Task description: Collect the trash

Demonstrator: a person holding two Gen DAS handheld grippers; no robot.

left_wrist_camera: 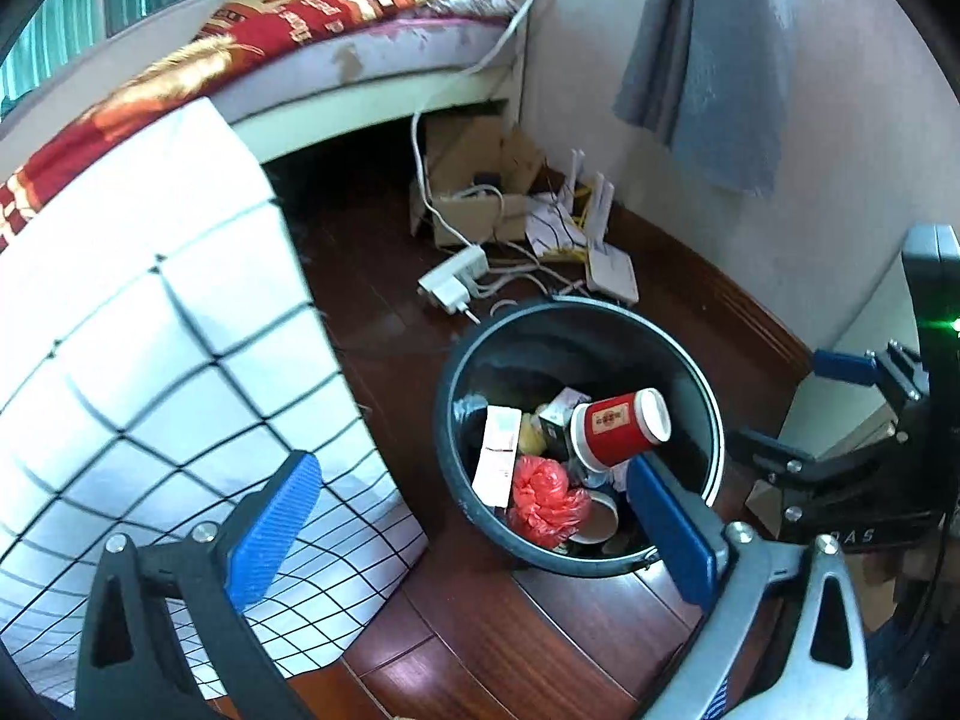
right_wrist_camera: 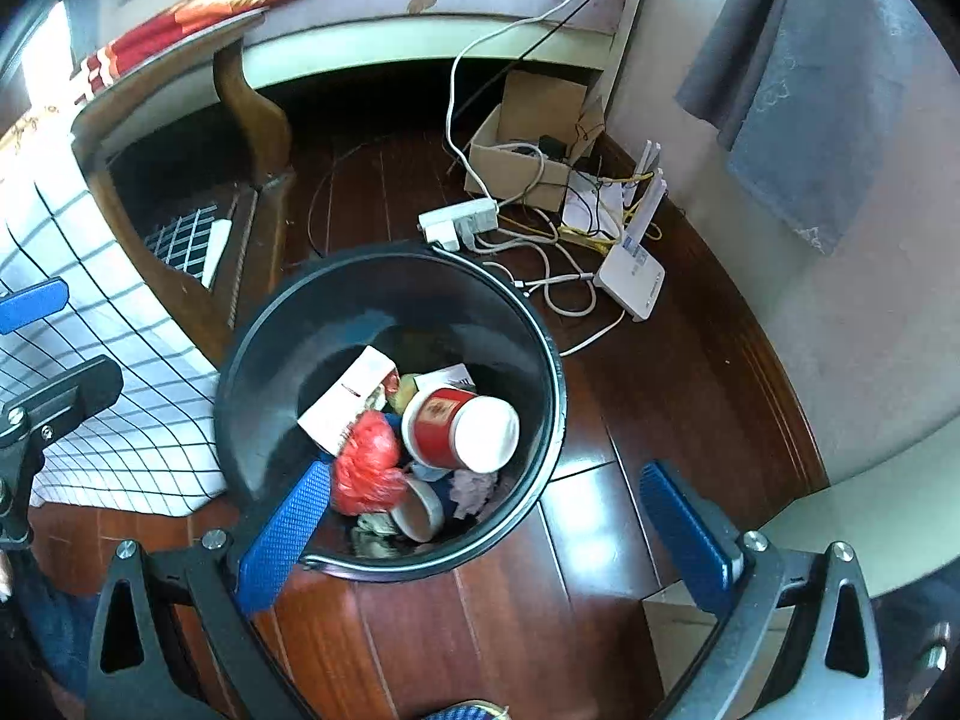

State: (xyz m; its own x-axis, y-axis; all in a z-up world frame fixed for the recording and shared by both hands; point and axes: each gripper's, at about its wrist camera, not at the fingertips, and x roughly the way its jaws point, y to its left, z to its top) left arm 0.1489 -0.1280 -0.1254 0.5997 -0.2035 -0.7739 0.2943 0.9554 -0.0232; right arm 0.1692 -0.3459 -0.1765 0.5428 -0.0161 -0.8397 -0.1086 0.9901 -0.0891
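Both grippers empty over bin

Spreading wide, holding nothing: left gripper [left_wrist_camera: 474, 531] and right gripper [right_wrist_camera: 492, 531]. Lying just ahead, below the jaws, inside the bin [right_wrist_camera: 252, 360]: red cup [right_wrist_camera: 459, 429], tipped sideways, nearer the right gripper.

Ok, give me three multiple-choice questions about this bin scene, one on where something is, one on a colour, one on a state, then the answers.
1. Where is the red paper cup?
A. On the bed
B. Inside the round black plastic bin
C. In the cardboard box

2. What colour is the crumpled plastic bag in the bin?
A. Red
B. Green
C. Yellow

3. How are the left gripper and right gripper?
A. Both open, empty
B. Both shut on trash
C. One holds the cup

Answers: B, the cup lies on its side among the trash; A, it is bright red; A, blue pads stand wide apart.
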